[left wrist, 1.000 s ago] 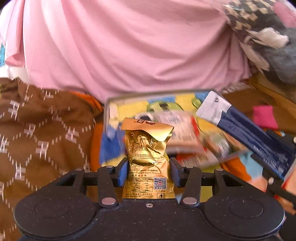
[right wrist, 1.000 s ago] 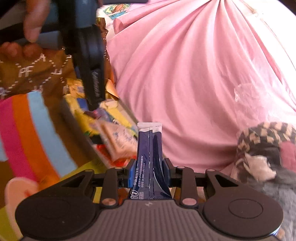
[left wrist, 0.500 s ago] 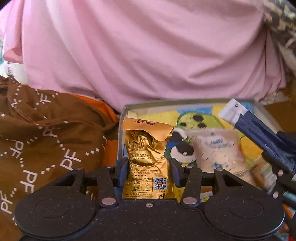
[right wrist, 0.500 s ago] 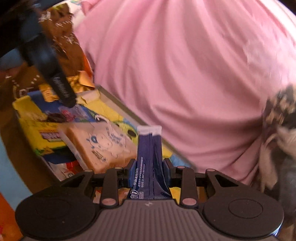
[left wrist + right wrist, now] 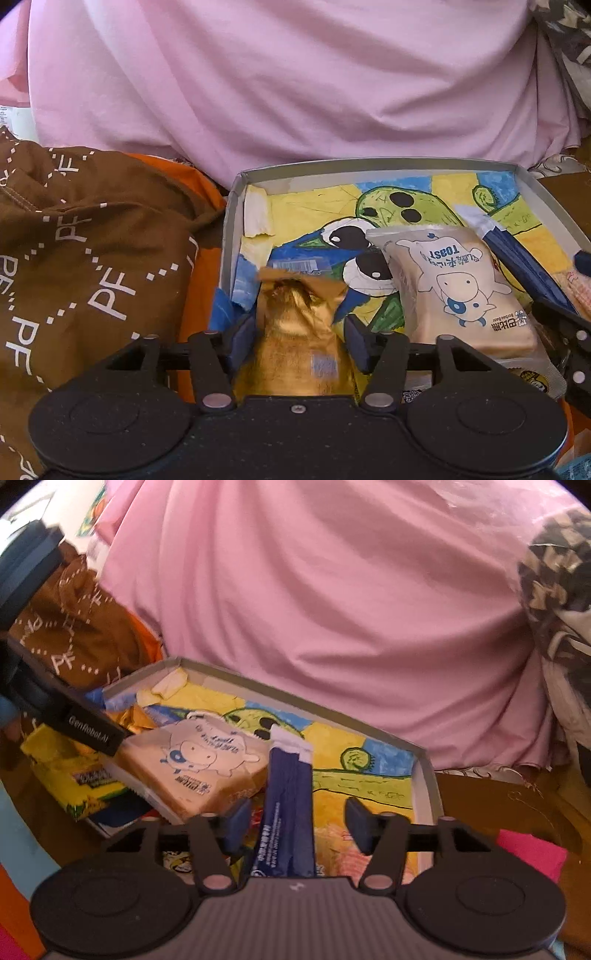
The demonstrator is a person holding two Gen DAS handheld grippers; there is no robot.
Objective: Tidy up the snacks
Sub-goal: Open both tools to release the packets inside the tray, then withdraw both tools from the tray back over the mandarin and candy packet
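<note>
Snacks lie in a shallow grey tray (image 5: 554, 206) lined with a bright cartoon drawing: a pale toast packet (image 5: 458, 288) printed with a cow rests near the middle, with a yellow box (image 5: 70, 775) at the tray's near left end in the right wrist view. The left gripper (image 5: 301, 332) has its jaws spread, blue pads clear of the blurred gold packet (image 5: 299, 339) lying between them over the tray's left corner. The right gripper (image 5: 295, 821) is also wide open, a dark blue stick packet (image 5: 288, 812) between the fingers and touching neither pad. A brown patterned cloth (image 5: 85, 258) is bunched left of the tray, over orange fabric. Pink fabric (image 5: 295, 81) fills the background.
</note>
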